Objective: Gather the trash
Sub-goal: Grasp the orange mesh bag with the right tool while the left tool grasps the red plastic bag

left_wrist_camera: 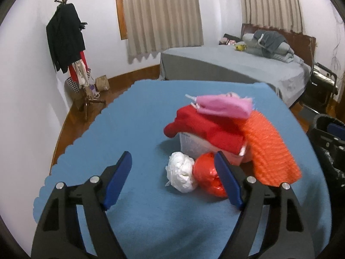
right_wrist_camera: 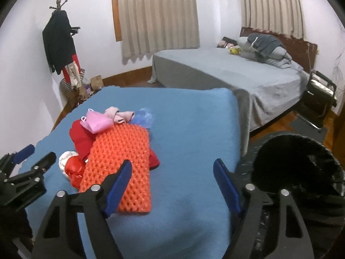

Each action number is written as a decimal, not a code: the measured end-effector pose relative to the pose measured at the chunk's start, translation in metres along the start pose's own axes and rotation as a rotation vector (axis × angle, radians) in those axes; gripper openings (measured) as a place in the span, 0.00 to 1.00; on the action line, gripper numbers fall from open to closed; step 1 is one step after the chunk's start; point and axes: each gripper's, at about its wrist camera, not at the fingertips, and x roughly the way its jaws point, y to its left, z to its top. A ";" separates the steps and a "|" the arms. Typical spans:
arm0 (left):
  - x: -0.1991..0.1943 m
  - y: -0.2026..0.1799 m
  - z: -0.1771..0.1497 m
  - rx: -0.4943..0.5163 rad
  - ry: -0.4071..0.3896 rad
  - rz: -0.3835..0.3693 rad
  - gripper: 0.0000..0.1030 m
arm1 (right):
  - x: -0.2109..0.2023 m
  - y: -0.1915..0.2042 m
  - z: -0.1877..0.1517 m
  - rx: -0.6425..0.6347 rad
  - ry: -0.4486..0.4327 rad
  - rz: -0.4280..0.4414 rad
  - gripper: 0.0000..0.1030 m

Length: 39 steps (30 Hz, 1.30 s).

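No readable text, brand, number or sign in either view. Faint dark print showed on upper left face of white box [left_wrist_camera: 195,145] under red cloth [left_wrist_camera: 207,129] in left wrist view; too small and blurred to read. Same box hidden in right wrist view.

A red cloth [left_wrist_camera: 207,129] is hiding most of the white box [left_wrist_camera: 194,146]; the bin [right_wrist_camera: 301,172] is running off-frame.
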 end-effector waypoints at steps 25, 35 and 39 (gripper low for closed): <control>0.024 0.006 -0.003 -0.021 0.045 -0.049 0.79 | 0.045 0.020 -0.015 -0.057 0.174 0.229 0.10; 0.015 0.005 -0.003 -0.026 0.038 -0.045 0.79 | 0.038 0.014 -0.011 -0.070 0.166 0.151 0.10; 0.012 0.000 0.001 -0.036 0.027 -0.074 0.79 | 0.038 0.008 -0.012 -0.073 0.178 0.102 0.10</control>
